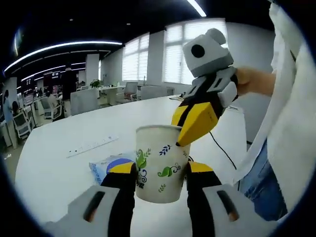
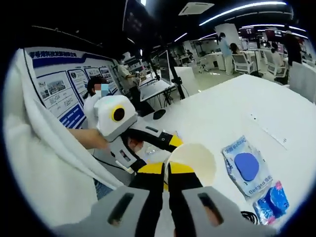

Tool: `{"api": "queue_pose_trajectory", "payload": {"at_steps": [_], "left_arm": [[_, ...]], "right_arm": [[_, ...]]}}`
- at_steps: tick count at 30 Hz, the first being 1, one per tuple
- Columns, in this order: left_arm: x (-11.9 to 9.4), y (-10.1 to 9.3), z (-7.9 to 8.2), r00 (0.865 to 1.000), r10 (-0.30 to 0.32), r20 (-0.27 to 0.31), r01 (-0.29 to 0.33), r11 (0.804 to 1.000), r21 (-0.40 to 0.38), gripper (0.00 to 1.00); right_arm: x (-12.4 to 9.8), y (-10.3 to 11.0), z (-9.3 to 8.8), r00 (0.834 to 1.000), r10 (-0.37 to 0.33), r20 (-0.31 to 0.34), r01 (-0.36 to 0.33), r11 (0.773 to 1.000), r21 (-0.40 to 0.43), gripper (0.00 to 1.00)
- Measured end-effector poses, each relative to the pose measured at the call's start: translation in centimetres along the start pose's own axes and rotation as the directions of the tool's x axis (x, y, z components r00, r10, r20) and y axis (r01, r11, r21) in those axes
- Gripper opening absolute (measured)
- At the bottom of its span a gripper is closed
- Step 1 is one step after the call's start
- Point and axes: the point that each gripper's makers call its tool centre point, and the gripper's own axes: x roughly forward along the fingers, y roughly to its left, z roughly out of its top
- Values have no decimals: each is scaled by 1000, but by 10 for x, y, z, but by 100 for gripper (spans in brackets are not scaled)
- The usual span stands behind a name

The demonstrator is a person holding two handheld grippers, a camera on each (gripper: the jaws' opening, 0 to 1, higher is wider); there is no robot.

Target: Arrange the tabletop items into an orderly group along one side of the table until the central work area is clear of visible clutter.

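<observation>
White table bears paper cup, left claw straddling, right claw pinching rim

**Hidden and cut off**

Paper cup lower sides masked by left gripper fingers. Blue packet mostly behind cup. Packet lettering too blurred to read. Small blue bag clipped at the rim.

Between the left tongs the paper cup fills the gap, and the right tongs hang over its rim, blocking the way down from above. Just left of the cup a blue-printed packet lies on the surface; beyond, a white power strip, then bare room.
</observation>
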Motion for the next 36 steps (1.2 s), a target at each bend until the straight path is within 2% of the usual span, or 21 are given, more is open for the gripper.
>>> {"api": "queue_pose_trajectory", "payload": {"at_steps": [3, 4, 5, 7, 10, 12, 13, 15, 17, 19, 21, 22, 24, 26, 28, 30, 32, 36], "left_arm": [[-3, 0, -2, 1000, -21, -15, 21, 1000, 0, 39], [-5, 1, -4, 999, -33, -23, 33, 999, -3, 38], [-9, 3, -4, 999, -42, -28, 42, 999, -5, 39], [-18, 8, -1, 998, -61, -17, 61, 998, -4, 45], [-30, 9, 12, 993, -117, 17, 118, 993, -1, 61], [-36, 9, 19, 988, -154, 6, 153, 985, 76, 70], [-39, 6, 21, 982, -186, -11, 186, 977, 104, 71], [-40, 0, 23, 971, -236, -44, 240, 964, 118, 68], [-37, -7, 29, 957, -283, -63, 289, 946, 149, 67], [-30, -11, 32, 948, -305, -85, 316, 933, 175, 67], [-24, -20, 31, 932, -341, -120, 359, 912, 200, 65], [-23, -20, 31, 930, -344, -129, 364, 909, 205, 62], [-16, -22, 25, 921, -351, -168, 382, 899, 215, 50], [-12, -22, 21, 918, -357, -174, 388, 898, 207, 39], [-12, -22, 22, 919, -359, -166, 388, 900, 199, 38], [-11, -23, 22, 922, -353, -159, 380, 902, 204, 37], [-12, -23, 22, 926, -344, -156, 372, 904, 209, 37], [-12, -16, 23, 940, -310, -145, 335, 918, 211, 36]], "right_arm": [[-2, -1, -9, 997, -8, -74, -5, 987, -162, 0], [-2, -2, -10, 996, -15, -85, -2, 981, -193, 0], [-4, -4, -13, 993, -25, -114, -7, 962, -272, 0], [-6, -4, -19, 988, -19, -152, -36, 935, -352, 0], [-10, 1, -20, 986, 19, -163, -88, 901, -425, 0], [-12, 5, -23, 982, 47, -185, -133, 866, -482, 0], [-12, 6, -26, 978, 54, -202, -153, 841, -518, 0], [-13, 10, -28, 972, 66, -224, -187, 797, -575, 0], [-12, 18, -26, 970, 108, -219, -223, 761, -609, 0], [-12, 23, -26, 966, 128, -223, -241, 755, -610, 0], [-12, 24, -25, 965, 133, -226, -248, 745, -619, 0], [-11, 24, -26, 963, 133, -234, -253, 739, -624, 0], [-11, 26, -26, 963, 138, -234, -259, 719, -645, 0], [-12, 28, -25, 963, 145, -225, -259, 719, -645, 0], [-13, 27, -27, 965, 137, -226, -253, 717, -650, 0], [-14, 26, -27, 967, 136, -215, -245, 731, -637, 0], [-14, 23, -27, 974, 126, -191, -217, 774, -595, 0], [-11, 14, -26, 983, 81, -167, -165, 795, -584, 2]]}}
